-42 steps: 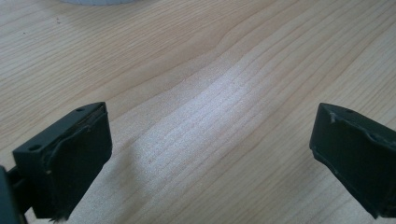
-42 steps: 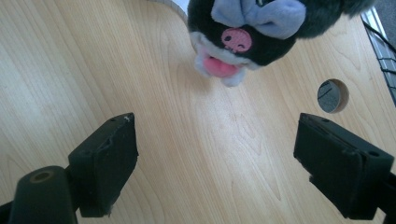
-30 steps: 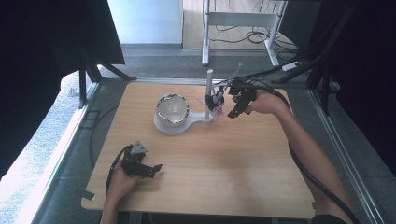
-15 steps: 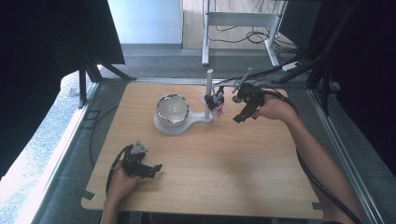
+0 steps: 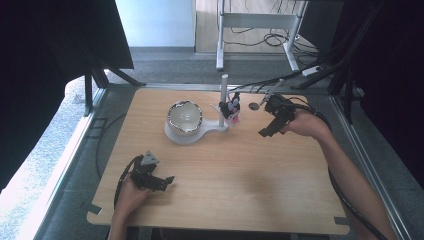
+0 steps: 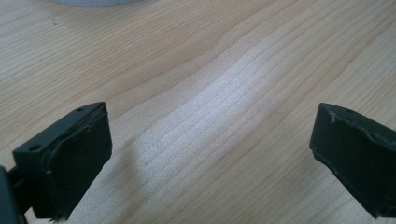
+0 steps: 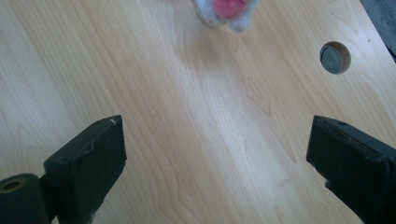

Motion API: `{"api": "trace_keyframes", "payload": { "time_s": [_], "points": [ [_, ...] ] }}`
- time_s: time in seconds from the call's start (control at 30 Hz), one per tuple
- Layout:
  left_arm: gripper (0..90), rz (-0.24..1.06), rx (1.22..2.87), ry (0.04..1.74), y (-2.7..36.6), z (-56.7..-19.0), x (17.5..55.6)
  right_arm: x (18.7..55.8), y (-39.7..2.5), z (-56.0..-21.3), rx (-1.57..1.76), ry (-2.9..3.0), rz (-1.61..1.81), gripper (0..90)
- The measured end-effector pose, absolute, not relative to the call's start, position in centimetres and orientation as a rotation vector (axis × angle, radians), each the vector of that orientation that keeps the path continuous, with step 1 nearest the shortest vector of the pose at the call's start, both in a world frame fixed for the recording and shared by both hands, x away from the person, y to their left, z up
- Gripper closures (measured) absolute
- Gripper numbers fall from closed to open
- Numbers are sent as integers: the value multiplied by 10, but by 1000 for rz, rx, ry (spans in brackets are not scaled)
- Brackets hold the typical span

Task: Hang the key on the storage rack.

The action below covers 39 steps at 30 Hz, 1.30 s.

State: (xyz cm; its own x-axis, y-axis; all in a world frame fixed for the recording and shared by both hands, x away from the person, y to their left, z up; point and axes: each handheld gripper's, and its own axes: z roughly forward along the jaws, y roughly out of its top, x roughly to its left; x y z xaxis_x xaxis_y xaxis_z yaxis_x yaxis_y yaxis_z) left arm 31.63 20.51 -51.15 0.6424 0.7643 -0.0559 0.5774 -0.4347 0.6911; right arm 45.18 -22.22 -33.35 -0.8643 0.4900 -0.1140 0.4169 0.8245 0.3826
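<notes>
A white stand (image 5: 192,135) on the wooden table (image 5: 240,180) carries a shiny metal bowl (image 5: 184,117) and an upright post (image 5: 223,100). A small dark and pink toy (image 5: 232,110) hangs by the post; its pink and white underside (image 7: 223,10) shows at the top of the right gripper view. My right gripper (image 5: 266,131) hovers to the right of the toy, apart from it, jaws wide open and empty (image 7: 215,158). My left gripper (image 5: 165,181) rests near the table's front left, open with nothing but bare wood between its jaws (image 6: 210,154).
A round cable hole (image 5: 254,106) (image 7: 335,57) sits in the table's far right part. A metal frame with cables (image 5: 260,20) stands on the floor beyond the table. Black curtains flank both sides.
My right gripper has drawn back from the toy, moving right and toward the near side. The toy stays at the post. The left gripper has not moved.
</notes>
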Motion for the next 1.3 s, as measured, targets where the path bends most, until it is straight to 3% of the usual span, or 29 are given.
{"api": "trace_keyframes", "payload": {
  "time_s": [0.9,1.3],
  "points": [
    [0,355,2168,1035,204,-511,316,402,-294,-351,832,2710,598,56],
    [0,354,2167,1036,204,-510,316,376,-313,-378,882,2645,666,55]
  ]
}}
